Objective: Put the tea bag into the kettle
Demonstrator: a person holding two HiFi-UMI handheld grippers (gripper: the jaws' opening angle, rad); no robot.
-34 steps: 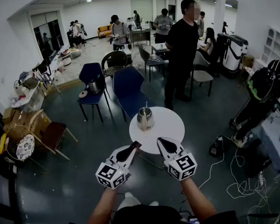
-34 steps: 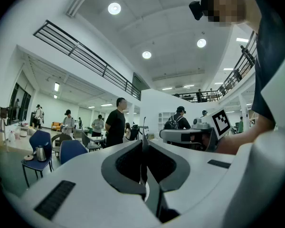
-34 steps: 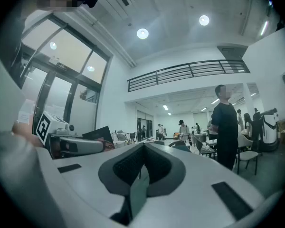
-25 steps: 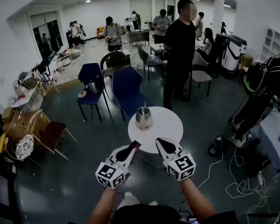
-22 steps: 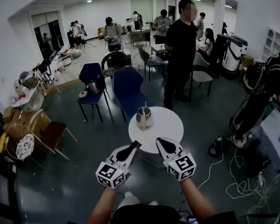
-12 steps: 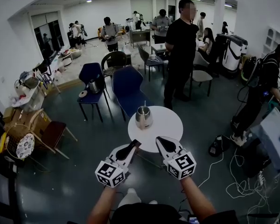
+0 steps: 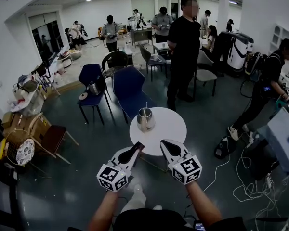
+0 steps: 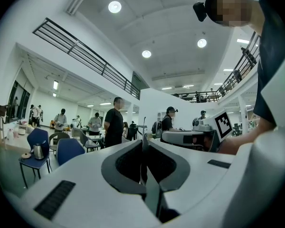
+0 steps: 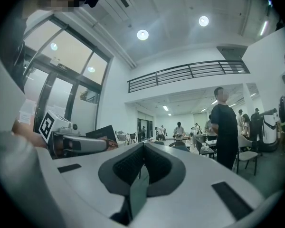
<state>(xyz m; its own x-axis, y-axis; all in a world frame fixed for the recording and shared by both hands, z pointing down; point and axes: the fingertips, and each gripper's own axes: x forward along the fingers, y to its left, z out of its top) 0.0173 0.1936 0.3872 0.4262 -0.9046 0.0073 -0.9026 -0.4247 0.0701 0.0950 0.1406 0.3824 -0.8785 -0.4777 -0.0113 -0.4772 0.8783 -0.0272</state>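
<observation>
The left gripper point(image 7: 137, 146) and right gripper point(image 7: 163, 142) both have their fingers pressed together, holding nothing, tips at the near edge of the round table point(image 7: 172, 129). The kettle point(image 7: 145, 120) stands on it, just beyond the left fingers. Farther off is a blue chair point(image 7: 129, 86).

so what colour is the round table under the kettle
White. The round table shows best in the head view.

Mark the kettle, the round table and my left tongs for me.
Kettle point(image 7: 145, 120): head view, on its steel body.
Round white table point(image 7: 169, 128): head view, on the bare top right of the kettle.
Left tongs point(image 7: 138, 146): head view, at the closed tips.
</observation>
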